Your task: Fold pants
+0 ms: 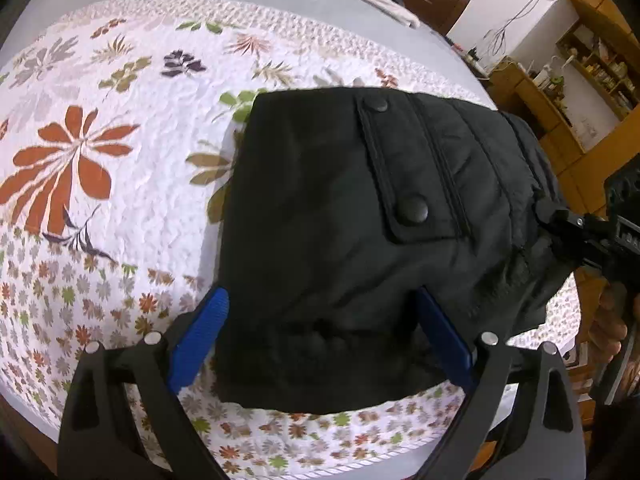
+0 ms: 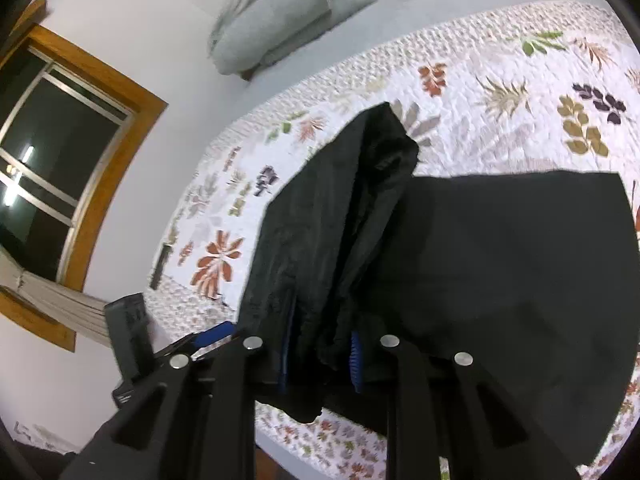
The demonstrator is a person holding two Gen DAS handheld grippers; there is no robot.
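The left tool stood nearest the lens, its blue fingers spread wide on either side of the near edge of the pants, not pressing them. The pants lay folded into a thick black bundle on the bed's floral quilt, near its front edge, the long axis running away from the left tool. A flap pocket with two snaps faced up. At the bundle's right end the right tool was clamped on a bunched, raised fold of the fabric. Judged from this, the right hand had the hold, so the coming move would turn on that right end.
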